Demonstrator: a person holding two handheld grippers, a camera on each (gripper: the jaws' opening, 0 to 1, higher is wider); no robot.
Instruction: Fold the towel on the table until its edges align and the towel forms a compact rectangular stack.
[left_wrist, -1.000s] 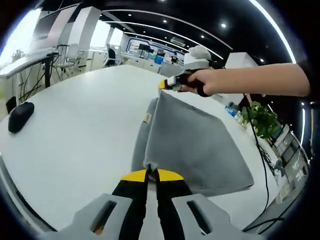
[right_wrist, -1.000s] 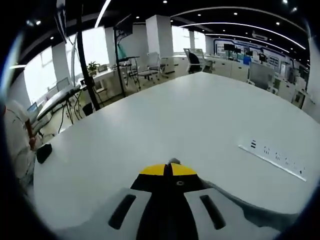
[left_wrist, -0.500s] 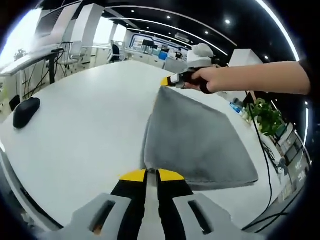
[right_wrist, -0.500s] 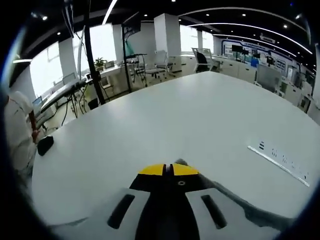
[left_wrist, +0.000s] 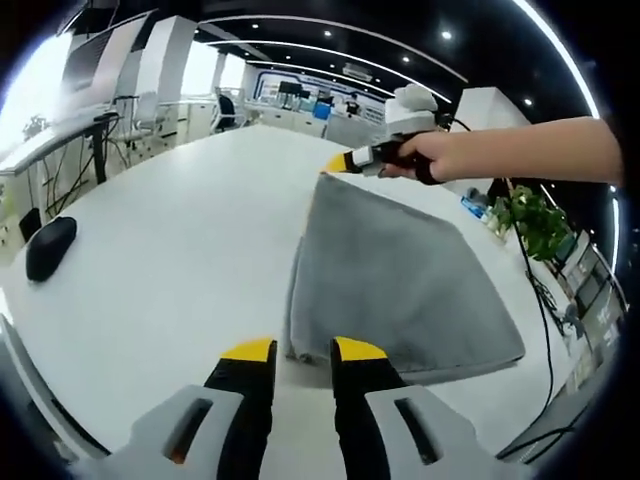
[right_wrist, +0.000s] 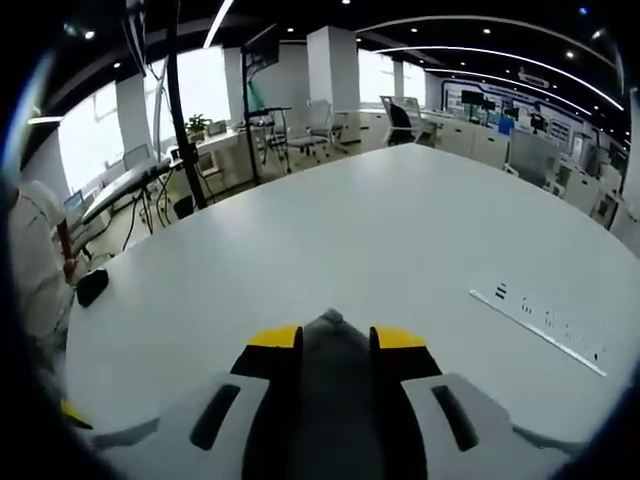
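Open-plan office, dark ceiling with strip lights; work surface is a large white rounded bench (left_wrist: 150, 250).

Left gripper view, left to right: black computer mouse (left_wrist: 47, 247) at 9 o'clock on the bench, well apart from the work. Left tongs (left_wrist: 300, 349) at 6 o'clock, jaws spread, yellow tips just short of the near corner of the grey terry-cloth towel (left_wrist: 400, 280), gripping nothing. The towel lies flat, already doubled over, centre to 3 o'clock. At 1 o'clock a hand (left_wrist: 440, 157) holds the right tongs (left_wrist: 335, 166) at the far corner.

Right gripper view: right tongs (right_wrist: 336, 336) spread, grey cloth lying between the jaws, not pinched. White ruler-like strip (right_wrist: 537, 330) at 3 o'clock.

Step in hand, as judged: letting go after a fold. Do it well by drawing both tongs back low and level so the jaws do not snag and drag the upper layer; check the edges match before regripping.

Orientation: the long axis runs from the near corner at 6 o'clock to the far corner at 12–1 o'clock, pointing away from the left tongs.
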